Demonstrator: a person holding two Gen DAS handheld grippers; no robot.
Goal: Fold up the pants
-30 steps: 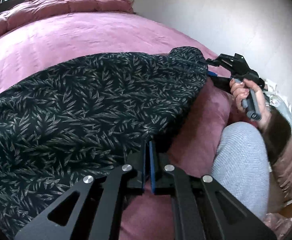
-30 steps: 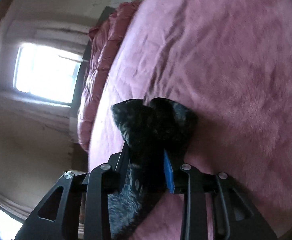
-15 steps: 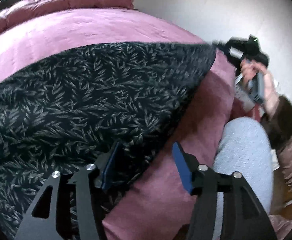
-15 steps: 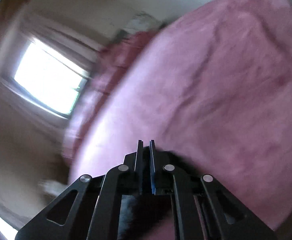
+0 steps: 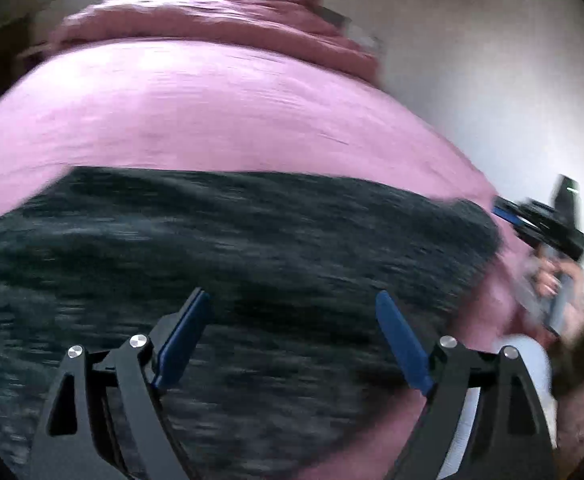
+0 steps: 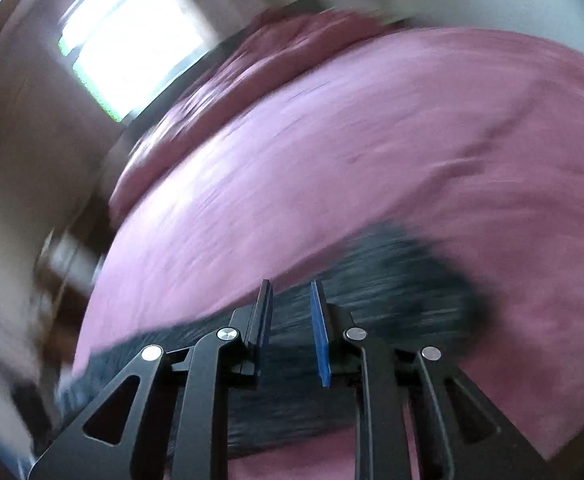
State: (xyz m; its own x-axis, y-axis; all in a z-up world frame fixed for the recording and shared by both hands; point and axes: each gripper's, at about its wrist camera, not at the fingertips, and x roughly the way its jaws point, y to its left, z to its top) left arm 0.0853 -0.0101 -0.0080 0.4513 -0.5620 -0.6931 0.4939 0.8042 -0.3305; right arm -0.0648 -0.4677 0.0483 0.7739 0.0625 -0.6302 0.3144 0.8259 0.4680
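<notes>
On the pink bed (image 5: 219, 120), blurred dark pants (image 5: 251, 248) show no readable label; my left claw (image 5: 292, 340) has just spread wide, my right claw (image 6: 292, 320) just parted slightly, neither pinching cloth

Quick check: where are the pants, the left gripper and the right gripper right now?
pants (image 5: 231, 248): left wrist view, middle of the dark fabric.
left gripper (image 5: 292, 300): left wrist view, midway between fingertips.
right gripper (image 6: 290, 284): right wrist view, midway between fingertips.

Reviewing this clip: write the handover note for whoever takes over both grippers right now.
Left gripper: open, jaws just widened, nothing between them.
Right gripper: jaws slightly apart, just reopened, no cloth pinched.
Pants: dark, lying spread across the pink bedspread, released by both grippers.
Done: pants laid out; blur hides whether a fold is in.
Left: regrasp and fold, probably from one end.
</notes>
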